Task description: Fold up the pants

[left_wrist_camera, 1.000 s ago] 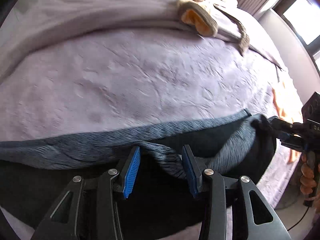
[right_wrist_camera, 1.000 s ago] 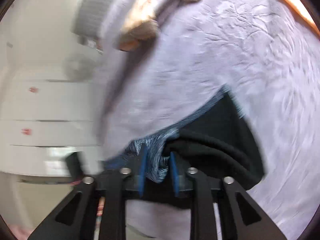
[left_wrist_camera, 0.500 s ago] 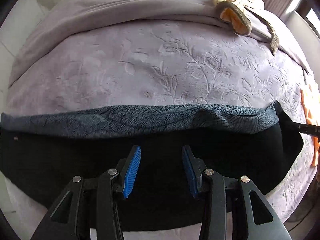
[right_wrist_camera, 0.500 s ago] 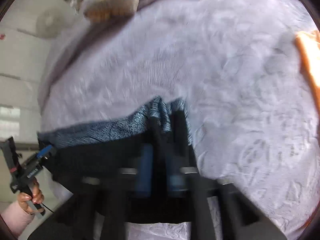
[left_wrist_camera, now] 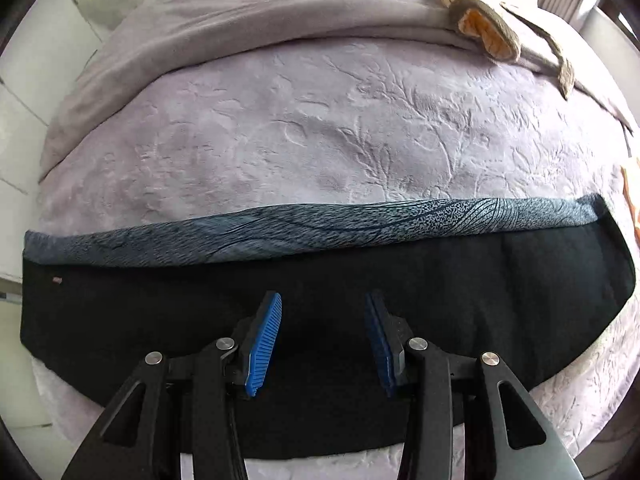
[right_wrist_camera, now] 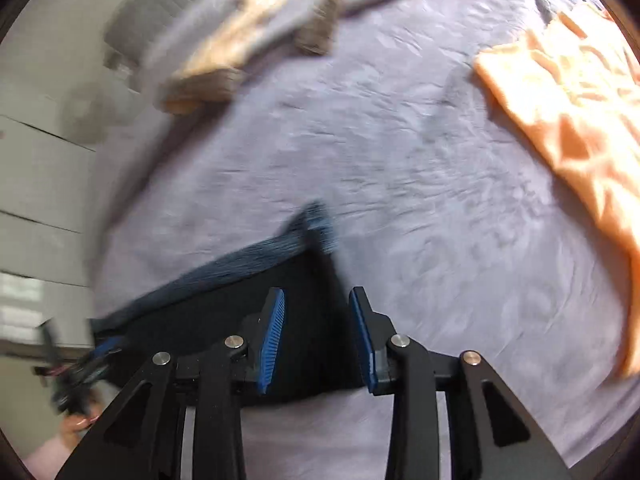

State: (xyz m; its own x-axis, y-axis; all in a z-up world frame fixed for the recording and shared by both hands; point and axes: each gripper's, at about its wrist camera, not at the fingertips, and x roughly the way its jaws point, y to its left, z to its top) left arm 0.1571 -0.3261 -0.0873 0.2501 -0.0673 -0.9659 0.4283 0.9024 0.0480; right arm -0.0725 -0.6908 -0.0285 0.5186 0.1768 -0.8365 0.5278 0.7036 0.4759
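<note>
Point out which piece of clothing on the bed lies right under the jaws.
The black pants with the blue-grey band along their far edge. They lie spread flat directly under both grippers; the orange garment sits off to the side, and the tan one far back.

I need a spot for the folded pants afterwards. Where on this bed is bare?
Free: the wide bedspread between the pants' patterned edge and the grey blanket. Crowded: the far corner with the tan garment, and the side with the orange cloth.

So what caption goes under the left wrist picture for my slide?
Left gripper hovers open above the dark pants, laid flat on the lilac bedspread.
</note>
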